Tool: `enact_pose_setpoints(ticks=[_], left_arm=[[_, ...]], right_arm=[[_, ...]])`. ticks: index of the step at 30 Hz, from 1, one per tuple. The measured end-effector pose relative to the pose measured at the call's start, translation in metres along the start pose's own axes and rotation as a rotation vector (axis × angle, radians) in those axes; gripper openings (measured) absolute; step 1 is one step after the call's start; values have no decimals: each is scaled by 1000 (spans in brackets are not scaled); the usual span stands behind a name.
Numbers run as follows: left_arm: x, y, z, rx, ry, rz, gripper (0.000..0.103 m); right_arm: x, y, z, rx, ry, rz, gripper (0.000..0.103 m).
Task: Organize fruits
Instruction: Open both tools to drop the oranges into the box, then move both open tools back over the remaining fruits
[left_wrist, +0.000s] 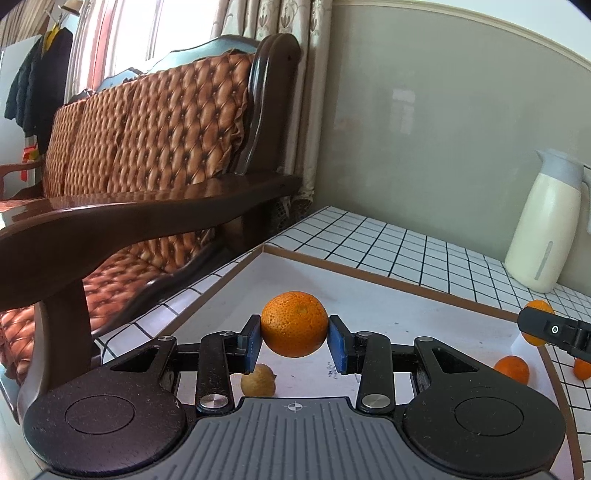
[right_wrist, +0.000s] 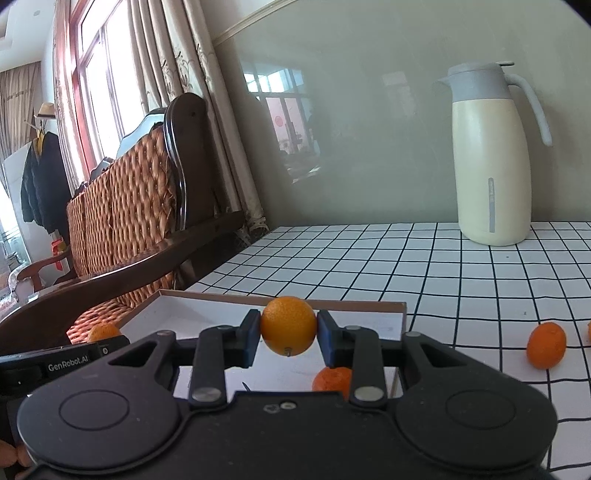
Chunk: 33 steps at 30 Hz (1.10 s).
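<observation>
My left gripper (left_wrist: 294, 338) is shut on an orange (left_wrist: 294, 324) and holds it above the white tray (left_wrist: 369, 295). My right gripper (right_wrist: 288, 334) is shut on another orange (right_wrist: 288, 325) above the tray's right part (right_wrist: 207, 314). In the tray lie a small yellowish fruit (left_wrist: 258, 380) and an orange (left_wrist: 512, 370), which also shows in the right wrist view (right_wrist: 332, 378). The right gripper's body (left_wrist: 554, 332) shows at the right of the left wrist view, with its orange (left_wrist: 537, 307) behind it.
A loose orange (right_wrist: 546, 345) lies on the checked tablecloth (right_wrist: 443, 266) right of the tray; another (left_wrist: 581, 369) lies by the tray's edge. A cream thermos jug (right_wrist: 491, 158) stands at the back by the wall. A wooden sofa (left_wrist: 147, 155) stands left of the table.
</observation>
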<state>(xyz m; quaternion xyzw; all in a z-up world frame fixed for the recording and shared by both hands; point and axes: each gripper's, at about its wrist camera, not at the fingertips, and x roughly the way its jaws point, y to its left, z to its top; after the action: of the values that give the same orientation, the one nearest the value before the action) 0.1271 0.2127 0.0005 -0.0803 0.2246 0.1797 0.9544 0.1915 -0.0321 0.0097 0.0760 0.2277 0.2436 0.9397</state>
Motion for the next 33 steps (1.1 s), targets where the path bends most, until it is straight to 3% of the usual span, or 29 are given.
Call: enact_pose_setpoints(ticks=[4, 7, 8, 9, 10, 11, 13, 15, 18, 33], left_arm=[[4, 0, 1, -9, 9, 3, 38], [6, 0, 2, -11, 2, 13, 38], [6, 0, 3, -6, -2, 15, 39], [6, 0, 3, -7, -4, 20, 39], [6, 0, 4, -15, 0, 24, 49], [5, 0, 5, -26, 5, 21, 79], [-4, -1, 6, -44, -43, 44, 103], [-15, -5, 7, -13, -107, 53, 103], [-20, -9, 7, 7, -129, 75, 103], [-32, -15, 4, 53, -153, 79, 103]], right_arm=[[3, 1, 0, -2, 4, -3, 25], [5, 0, 1, -5, 7, -1, 32], [5, 0, 1, -4, 6, -2, 36], [3, 0, 1, 2, -7, -7, 48], [0, 0, 1, 7, -27, -12, 54], [-4, 0, 2, 10, -48, -15, 63], [-12, 0, 4, 7, -87, -14, 75], [-20, 1, 5, -3, -118, -18, 84], [-28, -1, 6, 1, -146, -21, 93], [-38, -5, 2, 16, -154, 1, 97]])
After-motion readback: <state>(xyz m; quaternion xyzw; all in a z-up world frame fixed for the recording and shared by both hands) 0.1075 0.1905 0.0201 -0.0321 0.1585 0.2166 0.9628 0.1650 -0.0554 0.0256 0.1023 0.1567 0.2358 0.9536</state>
